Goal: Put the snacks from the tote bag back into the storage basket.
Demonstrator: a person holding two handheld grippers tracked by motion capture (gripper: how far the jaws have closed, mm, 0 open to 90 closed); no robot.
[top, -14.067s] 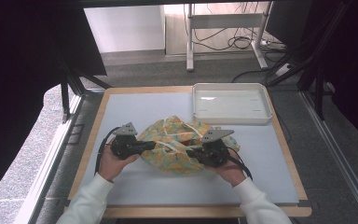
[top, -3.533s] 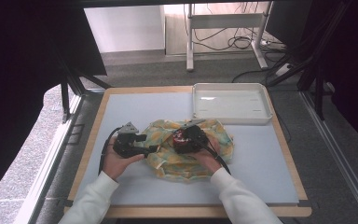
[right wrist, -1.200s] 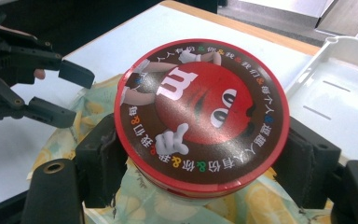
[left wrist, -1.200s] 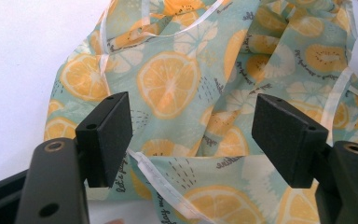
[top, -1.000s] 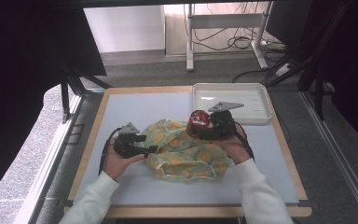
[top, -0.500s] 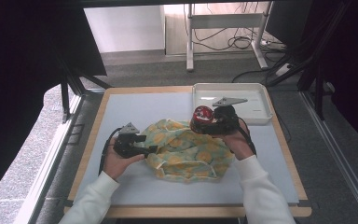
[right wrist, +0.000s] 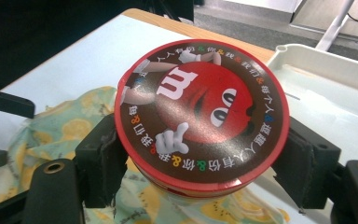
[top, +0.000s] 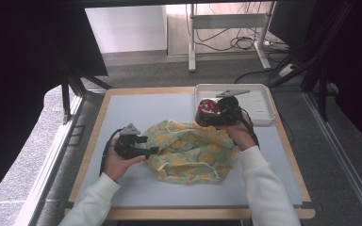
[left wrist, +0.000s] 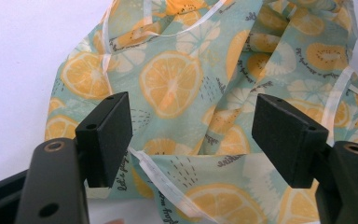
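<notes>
Since the right gripper (right wrist: 200, 158) is clamped on the round candy tin (right wrist: 201, 120), it's held clear of the fruit-print bag (top: 191, 150), probably headed for the white tray (top: 264, 109). Left gripper (left wrist: 193, 140) sits wide open over the bag's edge, gripping nothing, likely just steadying it

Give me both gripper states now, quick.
Left gripper: open, fingers apart over the fruit-print cloth.
Right gripper: shut on the round red candy tin, held above the cloth.

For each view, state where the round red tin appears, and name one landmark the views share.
High view: tin upper right of centre, by the white tray.
Left gripper view: not in it.
Right gripper view: tin centre, clamped between the jaws.
Shared landmark: the citrus-print cloth.
</notes>
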